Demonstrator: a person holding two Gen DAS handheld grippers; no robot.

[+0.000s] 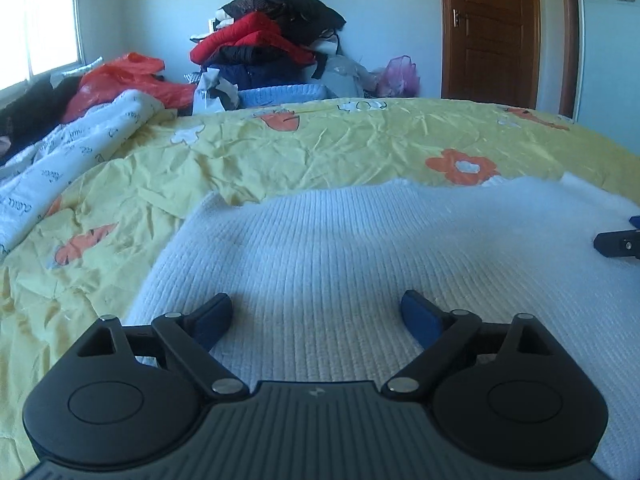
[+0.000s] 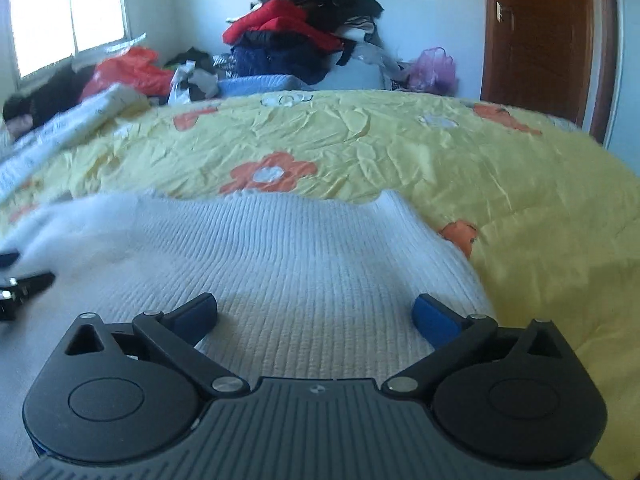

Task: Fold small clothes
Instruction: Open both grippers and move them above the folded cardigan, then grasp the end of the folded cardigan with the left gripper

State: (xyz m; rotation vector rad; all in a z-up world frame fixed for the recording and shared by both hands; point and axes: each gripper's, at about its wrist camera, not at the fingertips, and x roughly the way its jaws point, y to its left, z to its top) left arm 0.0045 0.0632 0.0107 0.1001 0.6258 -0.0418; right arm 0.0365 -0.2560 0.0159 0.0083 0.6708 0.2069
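Note:
A white ribbed knit garment [image 1: 360, 248] lies flat on the yellow flowered bedspread [image 1: 320, 148]. My left gripper [image 1: 318, 314] hovers low over its left half, jaws wide apart, nothing between the blue pads. My right gripper [image 2: 316, 312] sits over the same white garment [image 2: 280, 248] near its right edge, also open and empty. The right gripper's fingers [image 1: 618, 242] show at the far right of the left wrist view. A finger of the left gripper [image 2: 24, 286] shows at the left edge of the right wrist view.
A tall pile of red, black and navy clothes [image 1: 272, 36] stands beyond the bed against the wall. An orange plastic bag [image 1: 124, 80] and a white printed quilt [image 1: 68, 160] lie at the left. A brown door [image 1: 496, 32] is at the back right.

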